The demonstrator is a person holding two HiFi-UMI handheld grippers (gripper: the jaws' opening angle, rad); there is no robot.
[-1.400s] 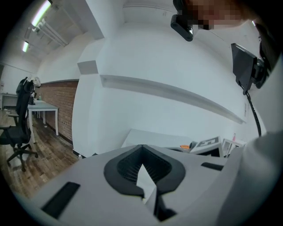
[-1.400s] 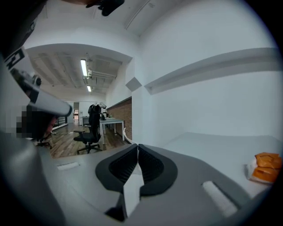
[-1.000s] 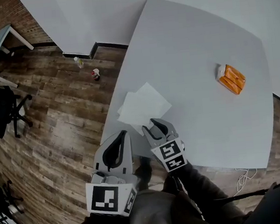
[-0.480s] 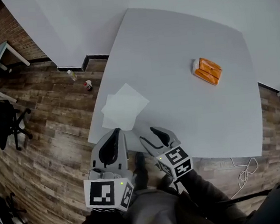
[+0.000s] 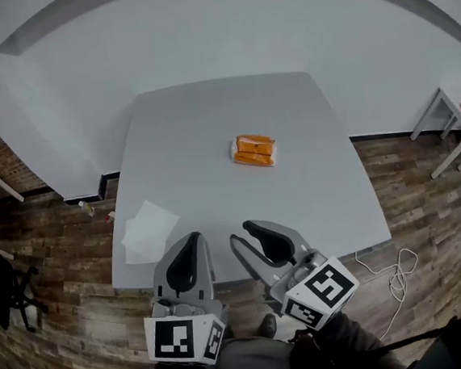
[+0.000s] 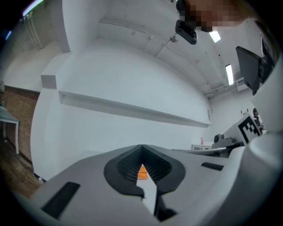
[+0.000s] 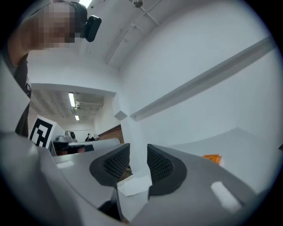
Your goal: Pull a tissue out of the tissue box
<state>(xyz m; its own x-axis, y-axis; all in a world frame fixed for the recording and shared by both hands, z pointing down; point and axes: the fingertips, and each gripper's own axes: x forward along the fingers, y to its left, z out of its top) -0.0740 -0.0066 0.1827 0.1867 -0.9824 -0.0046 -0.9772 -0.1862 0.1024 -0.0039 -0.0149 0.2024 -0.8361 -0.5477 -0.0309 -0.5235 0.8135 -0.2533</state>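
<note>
Tissue box point(image 5: 255, 150): orange, mid-table point(image 5: 207, 109), 12 o'clock from both grippers, well apart.
Left gripper point(image 5: 193, 238): tips pressed together, empty.
Right gripper point(image 5: 247, 233): part-spread, jaws just been closing, nothing between.
Loose tissue point(image 5: 148, 230): 10 o'clock, table edge.
Next, likely: re-spread right, reach level, pinch top sheet only; left steadies box.

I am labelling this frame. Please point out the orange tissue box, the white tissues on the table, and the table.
Orange tissue box point(image 5: 255, 150), head view, middle of its top face.
White tissues point(image 5: 148, 230), head view, middle of the top sheet.
Table point(image 5: 208, 117), head view, bare surface beyond the box.
</note>
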